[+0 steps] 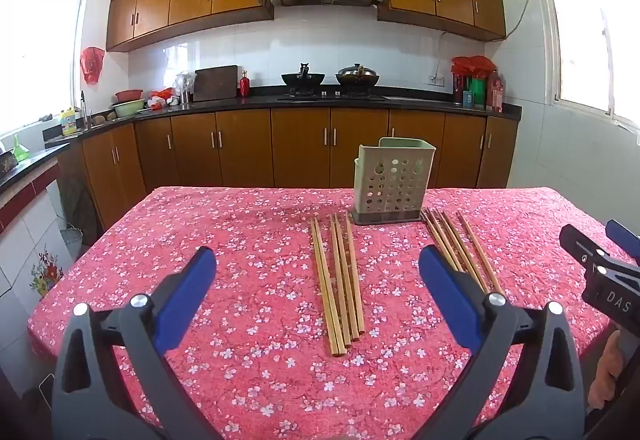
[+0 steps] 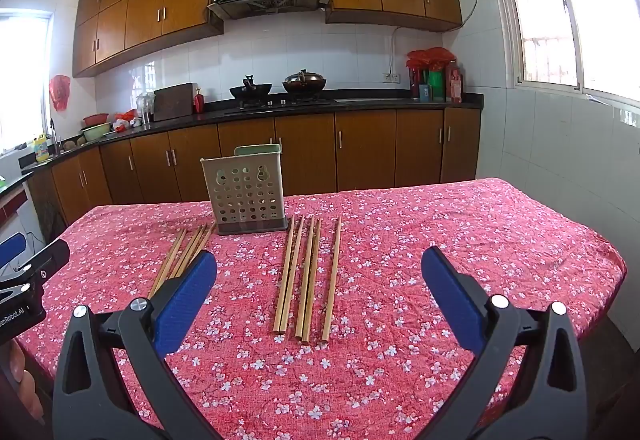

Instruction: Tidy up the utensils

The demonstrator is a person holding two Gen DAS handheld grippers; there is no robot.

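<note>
A pale green perforated utensil holder [image 1: 390, 181] [image 2: 245, 191] stands upright near the far side of the table. Two groups of several wooden chopsticks lie flat on the cloth in front of it: a left group [image 1: 340, 280] [image 2: 182, 256] and a right group [image 1: 460, 248] [image 2: 306, 280]. My left gripper [image 1: 318, 260] is open and empty above the table, in line with the left group. My right gripper [image 2: 320, 260] is open and empty, in line with the right group. Each gripper's body shows at the edge of the other's view: the right one [image 1: 600, 268], the left one [image 2: 28, 280].
The table wears a red floral cloth [image 1: 240, 240] [image 2: 460, 240]. Behind it run wooden cabinets and a dark counter [image 1: 328, 99] with two woks, a cutting board and bottles. Windows are at left and right.
</note>
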